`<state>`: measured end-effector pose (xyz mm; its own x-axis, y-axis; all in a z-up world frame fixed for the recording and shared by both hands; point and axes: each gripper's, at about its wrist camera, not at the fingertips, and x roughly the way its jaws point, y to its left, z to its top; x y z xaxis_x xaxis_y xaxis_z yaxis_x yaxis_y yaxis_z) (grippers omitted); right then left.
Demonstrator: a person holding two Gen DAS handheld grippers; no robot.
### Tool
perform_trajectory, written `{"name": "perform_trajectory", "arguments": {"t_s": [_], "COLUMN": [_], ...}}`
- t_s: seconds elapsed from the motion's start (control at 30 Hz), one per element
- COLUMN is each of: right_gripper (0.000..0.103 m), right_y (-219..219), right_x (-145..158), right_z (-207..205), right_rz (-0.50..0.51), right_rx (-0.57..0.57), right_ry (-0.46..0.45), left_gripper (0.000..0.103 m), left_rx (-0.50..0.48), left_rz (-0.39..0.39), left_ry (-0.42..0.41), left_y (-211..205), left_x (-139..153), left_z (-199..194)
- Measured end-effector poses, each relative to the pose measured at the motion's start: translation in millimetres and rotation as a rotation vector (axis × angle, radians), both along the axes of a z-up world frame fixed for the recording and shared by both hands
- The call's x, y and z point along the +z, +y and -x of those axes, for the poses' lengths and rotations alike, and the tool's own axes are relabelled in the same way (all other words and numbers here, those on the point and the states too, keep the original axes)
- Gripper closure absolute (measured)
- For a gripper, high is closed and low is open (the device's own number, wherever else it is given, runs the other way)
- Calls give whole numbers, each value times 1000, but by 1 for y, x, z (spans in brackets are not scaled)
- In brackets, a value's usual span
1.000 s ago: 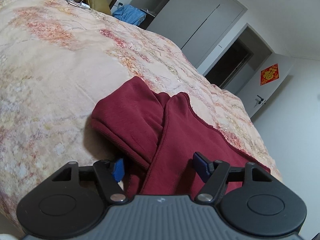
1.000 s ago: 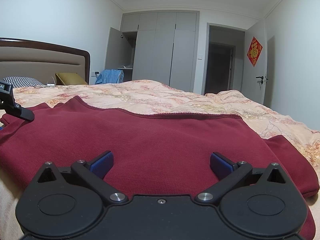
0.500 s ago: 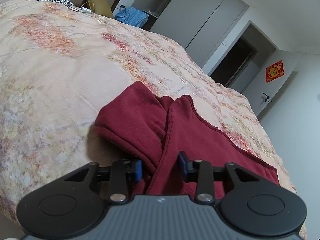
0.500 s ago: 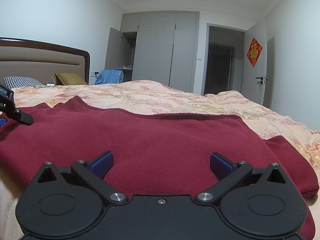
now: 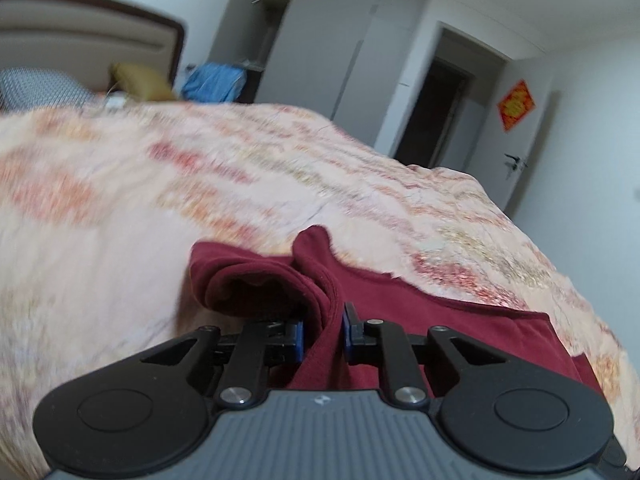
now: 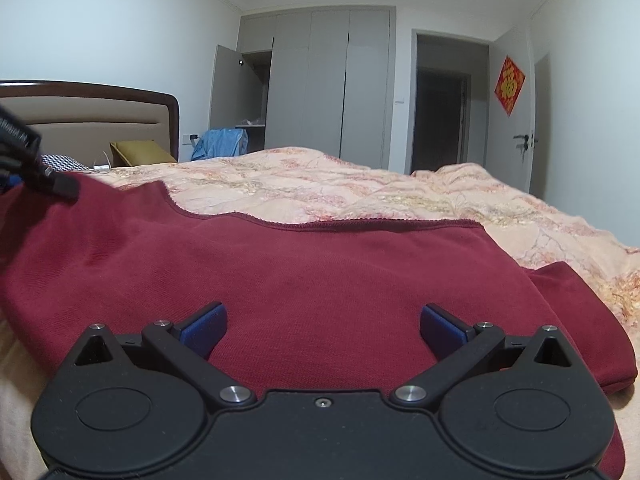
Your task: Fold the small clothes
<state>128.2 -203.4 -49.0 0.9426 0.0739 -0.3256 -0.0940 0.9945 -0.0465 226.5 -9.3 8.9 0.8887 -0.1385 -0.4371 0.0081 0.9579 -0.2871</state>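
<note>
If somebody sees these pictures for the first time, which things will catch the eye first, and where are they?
First, the dark red garment spread over the near part of the bed, on a peach flowered bedspread. Next, the left claw closing on a bunched fold at the garment's left edge, while the right claw stands open over the cloth. Behind, a red door ornament glows on the right wall.

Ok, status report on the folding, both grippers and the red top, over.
Left gripper closing on a bunched fold of the maroon sweater. Right gripper open, low over the sweater's near hem. Sweater spread on the floral bedspread. Nothing in the way.
</note>
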Motion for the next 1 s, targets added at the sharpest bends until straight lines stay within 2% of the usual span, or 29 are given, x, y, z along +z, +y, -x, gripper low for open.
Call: {"name": "perform_trajectory", "arguments": {"t_s": [0.2, 0.37, 0.5, 0.73, 1.0], "right_gripper": [1, 0, 0, 0, 0], "right_y": [-16, -45, -72, -109, -127], "right_x": [16, 27, 26, 17, 12], "right_z": [17, 52, 82, 117, 125], "right_rz": [-16, 66, 134, 147, 85], "right_rx": [20, 18, -17, -124, -177], "right_ry": [29, 3, 22, 91, 116], "left_gripper": [84, 85, 85, 85, 84], "left_rx": [-115, -242, -362, -512, -529], "left_rz": [-134, -213, -260, -267, -266], "left_ry": [-76, -126, -140, -30, 26], "left_y": [-56, -115, -163, -219, -224], "left_x": [36, 55, 55, 24, 8], "left_z": [-3, -2, 1, 1, 1]}}
